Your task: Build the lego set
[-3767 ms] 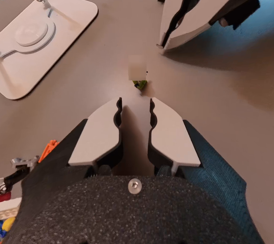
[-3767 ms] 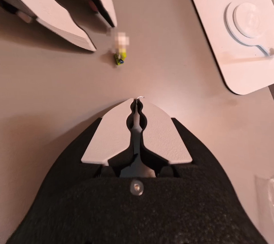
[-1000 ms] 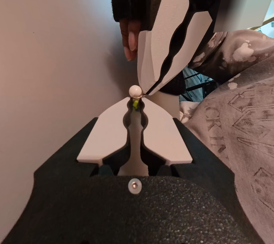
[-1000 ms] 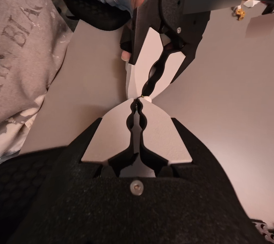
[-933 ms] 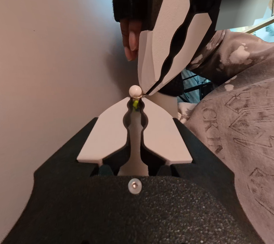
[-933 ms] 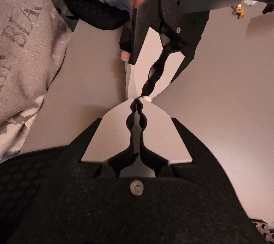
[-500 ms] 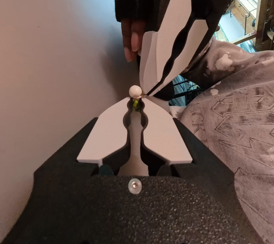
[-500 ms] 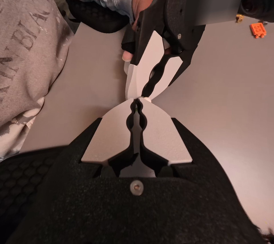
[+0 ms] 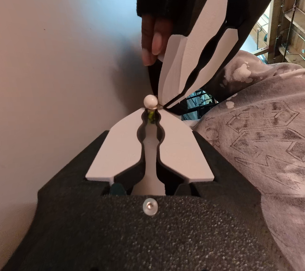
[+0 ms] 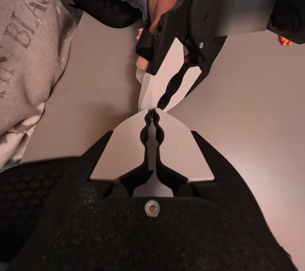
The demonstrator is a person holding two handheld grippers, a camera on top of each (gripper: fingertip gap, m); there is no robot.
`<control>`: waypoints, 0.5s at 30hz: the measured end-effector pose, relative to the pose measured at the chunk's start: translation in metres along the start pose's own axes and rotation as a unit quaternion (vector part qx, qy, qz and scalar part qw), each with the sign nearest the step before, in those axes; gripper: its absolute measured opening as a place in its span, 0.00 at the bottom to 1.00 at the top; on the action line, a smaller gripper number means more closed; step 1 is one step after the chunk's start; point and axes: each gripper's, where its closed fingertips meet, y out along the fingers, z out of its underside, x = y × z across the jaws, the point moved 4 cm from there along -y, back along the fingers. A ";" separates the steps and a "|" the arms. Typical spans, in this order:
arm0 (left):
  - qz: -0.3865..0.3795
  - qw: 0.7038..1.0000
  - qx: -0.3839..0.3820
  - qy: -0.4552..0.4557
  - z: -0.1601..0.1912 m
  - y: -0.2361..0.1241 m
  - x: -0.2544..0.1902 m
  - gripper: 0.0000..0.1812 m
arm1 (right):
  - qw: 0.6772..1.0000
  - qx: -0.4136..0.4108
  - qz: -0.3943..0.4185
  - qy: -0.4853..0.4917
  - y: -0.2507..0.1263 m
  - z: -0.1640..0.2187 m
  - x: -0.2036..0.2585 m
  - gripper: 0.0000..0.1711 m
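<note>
My left gripper [image 9: 151, 111] is shut on a small lego figure [image 9: 150, 115] with a lime green body. Its round white head [image 9: 150, 101] sticks out past the fingertips. My right gripper [image 9: 163, 106] comes in from the upper right, shut on a small thin shiny piece [image 9: 158, 107] that touches the figure just under the head. In the right wrist view my right gripper [image 10: 151, 111] meets the left gripper [image 10: 157, 108] tip to tip. Only a sliver of green [image 10: 151, 120] shows between my right fingers. Both grippers are held above the grey table [image 10: 239, 114].
The person's grey patterned sweatshirt fills the right of the left wrist view [image 9: 247, 139] and the left of the right wrist view [image 10: 24, 40]. A black mesh chair [image 10: 105, 7] is at the table edge. An orange lego piece [image 10: 284, 41] lies far right. My left and right fingertips are right by each other.
Earlier the figure lay on the table with my left gripper open; now my left gripper is shut on it and holds it up. Over the last second both grippers stay tip to tip and drift slightly.
</note>
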 end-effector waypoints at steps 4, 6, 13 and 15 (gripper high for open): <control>0.003 1.000 -0.003 -0.002 0.000 -0.001 0.000 0.04 | 1.000 0.006 0.004 -0.007 -0.001 -0.002 -0.001 0.02; 0.004 1.000 -0.004 -0.002 -0.001 -0.001 0.000 0.04 | 1.000 0.009 0.007 -0.011 -0.001 -0.003 -0.002 0.02; 0.015 1.000 -0.008 -0.007 -0.001 -0.001 -0.002 0.04 | 1.000 0.007 0.014 -0.018 -0.004 -0.005 -0.004 0.02; 0.020 1.000 -0.007 -0.008 -0.001 -0.001 -0.003 0.04 | 1.000 0.002 0.012 -0.017 -0.004 -0.005 -0.004 0.02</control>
